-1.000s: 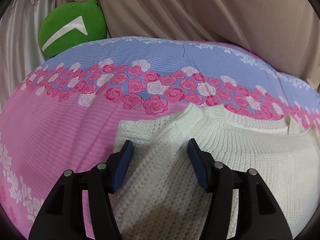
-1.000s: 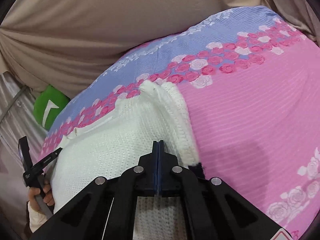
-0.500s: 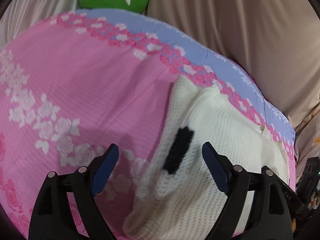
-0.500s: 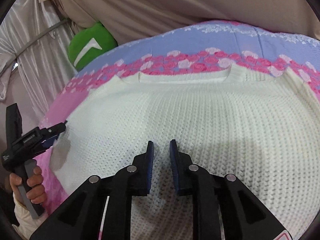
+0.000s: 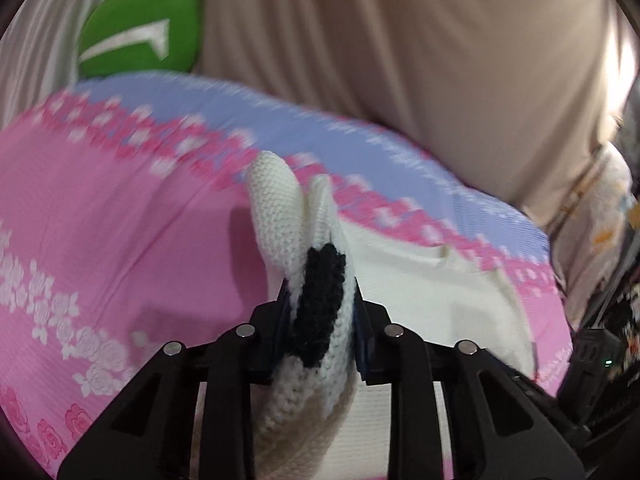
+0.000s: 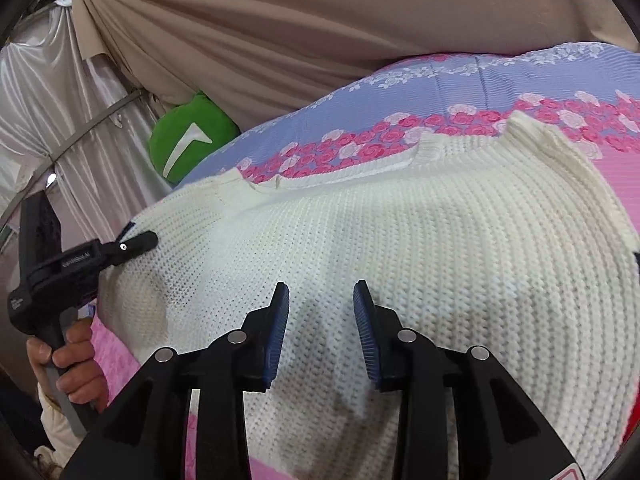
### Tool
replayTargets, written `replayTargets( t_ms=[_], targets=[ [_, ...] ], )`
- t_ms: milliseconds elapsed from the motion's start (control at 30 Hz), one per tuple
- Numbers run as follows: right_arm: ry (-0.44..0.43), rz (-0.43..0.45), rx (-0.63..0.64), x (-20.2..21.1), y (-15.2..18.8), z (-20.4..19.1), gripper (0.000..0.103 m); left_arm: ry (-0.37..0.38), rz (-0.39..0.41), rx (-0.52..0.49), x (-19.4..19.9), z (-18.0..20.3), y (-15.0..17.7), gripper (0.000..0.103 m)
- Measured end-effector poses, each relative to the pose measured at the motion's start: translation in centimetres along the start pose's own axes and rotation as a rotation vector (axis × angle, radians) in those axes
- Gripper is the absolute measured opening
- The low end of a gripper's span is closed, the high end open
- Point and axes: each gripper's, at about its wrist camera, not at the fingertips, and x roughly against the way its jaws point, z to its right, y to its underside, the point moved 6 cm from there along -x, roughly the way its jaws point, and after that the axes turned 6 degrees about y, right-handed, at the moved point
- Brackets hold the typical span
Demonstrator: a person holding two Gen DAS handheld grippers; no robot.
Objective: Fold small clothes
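Observation:
A white knit sweater (image 6: pixel 400 240) lies spread on the pink and blue floral bedsheet (image 6: pixel 440 76), neckline toward the far side. My left gripper (image 5: pixel 321 296) is closing, and its pads press on a bunched fold of the sweater (image 5: pixel 276 208) that carries a black knit patch (image 5: pixel 316 332); the fold stands lifted off the bed. In the right wrist view the left gripper (image 6: pixel 134 242) pinches the sweater's left edge, with a hand (image 6: pixel 68 364) on its handle. My right gripper (image 6: pixel 320 300) hovers over the sweater's middle, its jaws opening with nothing between them.
A green cushion (image 5: pixel 140 32) with a white mark sits at the bed's far corner, also in the right wrist view (image 6: pixel 188 140). Beige drapes (image 5: pixel 400 60) hang behind the bed and a silver curtain (image 6: pixel 60 100) hangs to the left. Bare pink sheet (image 5: pixel 100 220) lies left of the sweater.
The left gripper's jaws went from wide apart to clamped on the sweater's edge with the black patch and raised it. The right gripper's jaws parted from shut, now over the sweater's middle.

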Motion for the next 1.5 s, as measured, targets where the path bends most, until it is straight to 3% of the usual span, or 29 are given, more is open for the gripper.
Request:
replayTargets(
  t_ms=[200,367,467,567,667,767,833,933,1133,1167,1233,1367,1433,1500],
  targets=[
    [0.060,0.064,-0.063,4.3,0.5,4.5,0.036,0.159,-0.030,-0.228,-2.2,13.1,0.5,0.023],
    [0.147,0.098,-0.152,7.8,1.8,9.6,0.038,0.221,-0.198,-0.316,-9.2,20.2,5.5,0.023],
    [0.163,0.106,-0.205,9.4,2.7,12.0,0.038,0.177,-0.291,-0.324,-13.7,20.9,8.9,0.023],
    [0.175,0.119,-0.232,10.6,2.8,13.5,0.042,0.134,-0.255,-0.379,-13.0,21.7,9.3,0.025],
    [0.136,0.147,-0.226,11.7,1.6,13.4,0.042,0.177,-0.233,-0.350,-10.4,20.9,8.2,0.031],
    [0.078,0.178,-0.190,12.3,-0.7,12.0,0.056,0.212,-0.179,-0.347,-6.0,19.9,7.0,0.042],
    [0.035,0.181,-0.172,11.9,-2.1,10.6,0.072,0.210,-0.150,-0.347,-3.5,18.8,6.7,0.054],
    [-0.024,0.135,-0.141,9.5,-3.7,8.7,0.078,0.192,-0.143,-0.341,-0.9,16.8,6.9,0.063],
    [-0.038,-0.043,-0.144,1.6,-4.4,6.7,0.080,0.105,-0.227,-0.289,-1.5,12.7,9.8,0.063],
    [-0.025,-0.076,-0.127,0.2,-4.2,6.3,0.078,0.096,-0.244,-0.276,-2.0,12.1,10.2,0.063],
    [-0.006,-0.105,-0.083,-1.2,-3.9,5.7,0.027,0.081,-0.273,-0.255,-2.8,11.2,11.0,0.063],
    [-0.182,0.046,-0.100,3.6,-6.0,5.1,0.023,0.089,-0.271,-0.254,-2.5,11.1,11.3,0.063],
    [-0.169,0.101,-0.110,5.5,-6.3,6.4,0.023,0.117,-0.257,-0.254,-2.0,11.4,11.1,0.063],
    [-0.096,0.069,-0.153,4.7,-5.5,9.6,0.024,0.122,-0.249,-0.253,-2.0,11.6,10.8,0.063]
  ],
)
